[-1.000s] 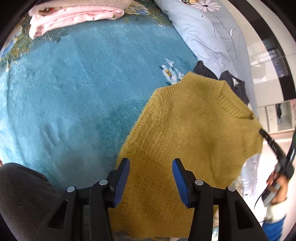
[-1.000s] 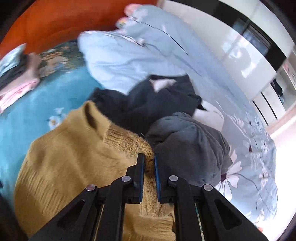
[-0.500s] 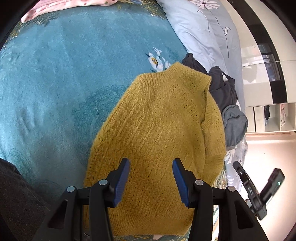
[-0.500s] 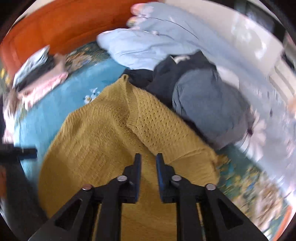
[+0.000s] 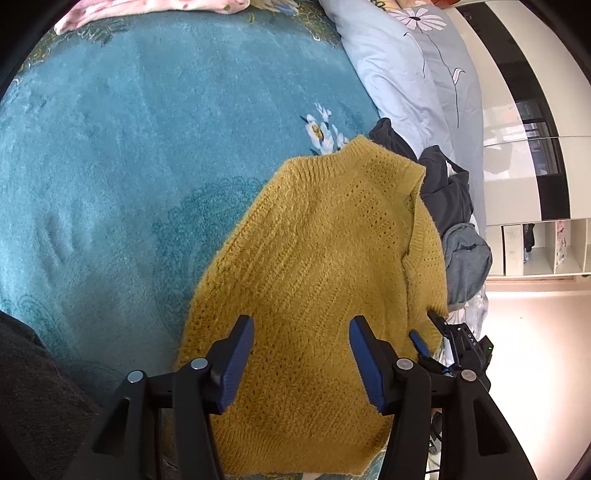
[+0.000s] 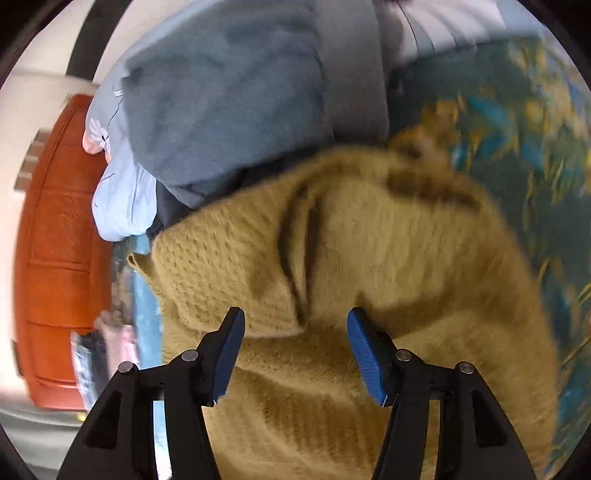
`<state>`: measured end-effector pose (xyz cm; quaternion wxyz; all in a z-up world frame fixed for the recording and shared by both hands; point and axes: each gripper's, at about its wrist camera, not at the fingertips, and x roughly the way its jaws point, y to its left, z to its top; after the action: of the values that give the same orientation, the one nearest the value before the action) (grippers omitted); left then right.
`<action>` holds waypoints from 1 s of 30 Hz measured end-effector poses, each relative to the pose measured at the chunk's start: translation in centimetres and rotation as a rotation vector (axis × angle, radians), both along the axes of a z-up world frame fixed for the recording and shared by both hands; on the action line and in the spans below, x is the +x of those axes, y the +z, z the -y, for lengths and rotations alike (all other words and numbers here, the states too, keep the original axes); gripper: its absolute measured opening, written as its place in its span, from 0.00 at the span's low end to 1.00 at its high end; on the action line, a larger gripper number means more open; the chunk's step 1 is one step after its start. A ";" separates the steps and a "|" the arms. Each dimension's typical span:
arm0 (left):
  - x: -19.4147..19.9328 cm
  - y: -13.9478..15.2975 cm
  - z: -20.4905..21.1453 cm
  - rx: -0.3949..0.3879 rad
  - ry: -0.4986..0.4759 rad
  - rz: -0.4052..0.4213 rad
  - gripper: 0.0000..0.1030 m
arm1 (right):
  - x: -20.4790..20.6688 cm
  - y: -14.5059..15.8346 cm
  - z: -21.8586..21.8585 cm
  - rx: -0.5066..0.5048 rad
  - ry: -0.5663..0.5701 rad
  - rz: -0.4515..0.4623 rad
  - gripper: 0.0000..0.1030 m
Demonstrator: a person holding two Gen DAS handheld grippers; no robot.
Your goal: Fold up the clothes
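Yellow knit sweater (image 5: 325, 266), spread on teal plush blanket (image 5: 122, 147), neck toward the far end. Left gripper (image 5: 301, 350) wide open above the hem region, holding nothing; right gripper (image 6: 295, 343) likewise wide open and empty, over a sleeve laid inward across the body, with a deep crease just ahead of its tips. Beyond, touching the sweater's right edge: heap of grey and dark clothes (image 5: 458, 236), then pale floral duvet (image 5: 417, 77); pink folded item (image 5: 147, 7) at the blanket's far edge. Progress, judged: one sleeve in; other side and bottom-to-neck fold apparently left. Right view blurred.
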<state>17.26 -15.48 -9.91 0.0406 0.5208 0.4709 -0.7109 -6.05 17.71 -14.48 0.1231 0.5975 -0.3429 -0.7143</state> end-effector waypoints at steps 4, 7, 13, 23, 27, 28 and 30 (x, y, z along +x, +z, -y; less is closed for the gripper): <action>0.0 -0.4 -0.2 0.001 -0.004 0.015 0.56 | 0.8 -1.8 1.1 -0.118 -0.069 0.037 0.58; 0.0 -0.5 -0.1 0.017 0.001 0.015 0.56 | 1.0 -2.8 1.5 -0.187 -0.170 0.054 0.58; -0.3 -0.6 -0.2 0.011 -0.006 0.021 0.56 | 1.3 -3.0 2.1 -0.258 -0.333 0.058 0.43; -0.8 -1.1 -0.3 0.023 -0.010 0.025 0.56 | 1.9 7.0 4.5 -0.084 0.026 -0.175 0.17; -1.4 -1.2 -0.6 0.045 -0.012 0.011 0.56 | 5.8 11.6 3.6 -0.078 0.221 -0.257 0.17; -1.6 -1.3 -0.7 0.053 -0.015 0.006 0.56 | 6.9 12.5 3.1 -0.083 0.259 -0.267 0.17; -2.0 -1.6 -1.2 0.073 -0.023 0.011 0.57 | 9.3 12.4 2.1 -0.047 0.323 -0.231 0.17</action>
<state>15.23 -14.32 -11.55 0.0159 0.5311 0.4902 -0.6909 3.24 15.60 -2.11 0.2887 0.5557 -0.2426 -0.7410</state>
